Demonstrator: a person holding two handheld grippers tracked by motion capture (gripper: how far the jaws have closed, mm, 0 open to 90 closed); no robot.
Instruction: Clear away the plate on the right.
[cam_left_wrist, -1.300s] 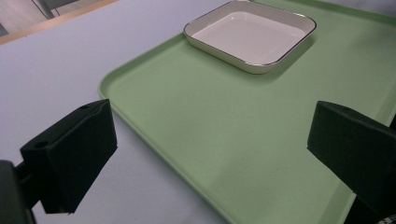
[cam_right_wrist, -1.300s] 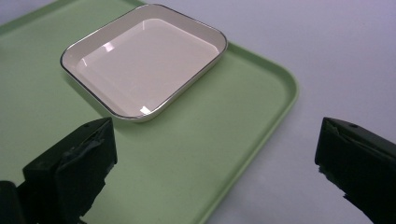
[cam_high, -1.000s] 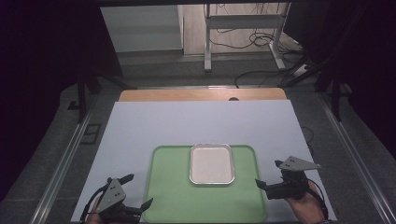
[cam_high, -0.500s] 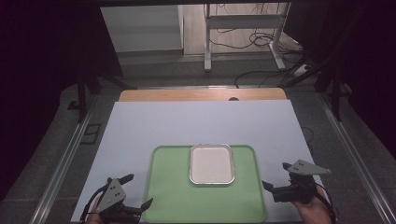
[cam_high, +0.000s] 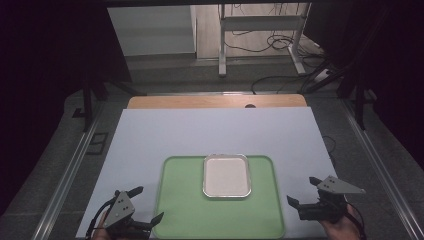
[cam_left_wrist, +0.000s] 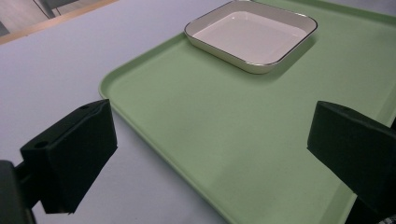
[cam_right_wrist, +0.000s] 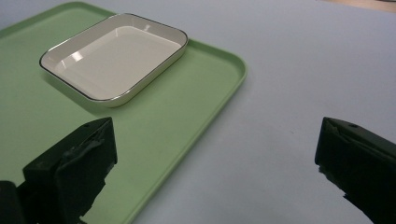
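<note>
A green tray (cam_high: 185, 200) lies at the near middle of the table. On its far half sits an empty white rectangular dish (cam_high: 226, 176) with a thin dark rim. My left gripper (cam_high: 149, 203) is open at the tray's near left corner, one jaw over the tray's edge. My right gripper (cam_high: 301, 190) is open over the table just right of the tray. In the left gripper view, the left gripper (cam_left_wrist: 215, 140) spans the tray (cam_left_wrist: 233, 130), with the dish (cam_left_wrist: 252, 35) ahead. The right gripper (cam_right_wrist: 215, 154) straddles the edge of the tray (cam_right_wrist: 177, 116), with the dish (cam_right_wrist: 116, 56) to the upper left.
A pale sheet (cam_high: 215, 130) covers the table, and a wooden strip (cam_high: 215, 101) shows at the far edge. Beyond the table stand a metal desk frame (cam_high: 222, 45) and floor cables (cam_high: 280, 45). Dark surroundings flank both sides.
My right gripper has drawn back toward the near edge and a little to the right. The left gripper, tray and dish have stayed put.
</note>
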